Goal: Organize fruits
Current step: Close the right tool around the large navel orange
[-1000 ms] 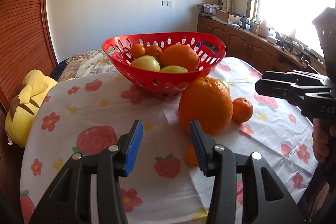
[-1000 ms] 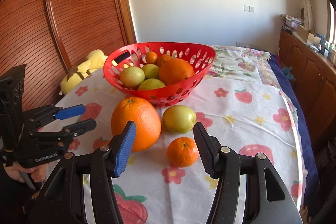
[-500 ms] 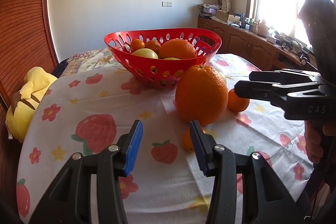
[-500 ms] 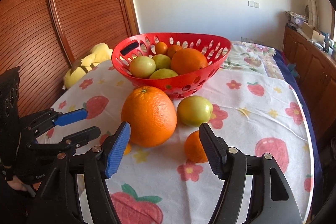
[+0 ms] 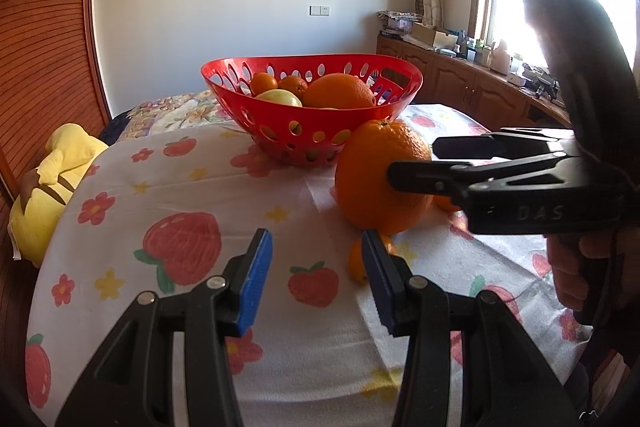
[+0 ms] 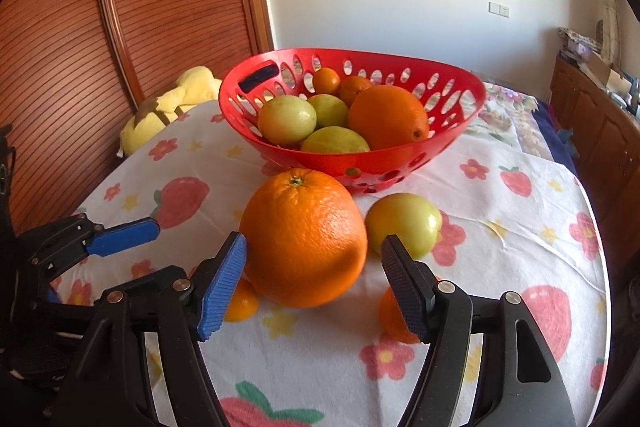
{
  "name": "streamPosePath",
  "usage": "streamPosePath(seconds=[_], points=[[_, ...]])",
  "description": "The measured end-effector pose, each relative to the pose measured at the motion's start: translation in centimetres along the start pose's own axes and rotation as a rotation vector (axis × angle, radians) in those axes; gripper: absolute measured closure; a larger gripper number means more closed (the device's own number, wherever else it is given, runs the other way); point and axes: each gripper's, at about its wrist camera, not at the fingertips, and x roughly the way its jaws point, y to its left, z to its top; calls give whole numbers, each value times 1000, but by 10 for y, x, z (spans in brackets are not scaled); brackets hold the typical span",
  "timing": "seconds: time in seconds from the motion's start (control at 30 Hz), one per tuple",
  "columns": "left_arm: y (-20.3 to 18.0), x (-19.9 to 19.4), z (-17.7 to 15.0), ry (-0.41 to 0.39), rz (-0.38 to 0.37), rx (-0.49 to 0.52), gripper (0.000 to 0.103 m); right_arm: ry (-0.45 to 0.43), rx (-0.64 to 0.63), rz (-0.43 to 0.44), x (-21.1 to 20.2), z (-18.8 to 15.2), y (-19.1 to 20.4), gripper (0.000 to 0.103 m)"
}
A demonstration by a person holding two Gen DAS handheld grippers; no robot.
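Straight ahead of the right claw (image 6: pixel 314 285) sits the big orange (image 6: pixel 303 237) on the cloth, just this side of the red basket (image 6: pixel 448 131). Jaws have just been opening; they now flank the orange w/ pads not pressing, so nothing gripped. Orange is near round, no long axis to line up. Left claw (image 5: pixel 316 281) is part open, empty, off to the side; right is nearer. Next, prob.: push fwd a bit, then close.
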Motion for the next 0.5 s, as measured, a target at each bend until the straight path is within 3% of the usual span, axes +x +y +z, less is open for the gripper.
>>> streamPosePath(seconds=[0.5], points=[[1, -1, -1, 2, 0, -10, 57, 40, -36, 0, 29, 4, 8, 20]])
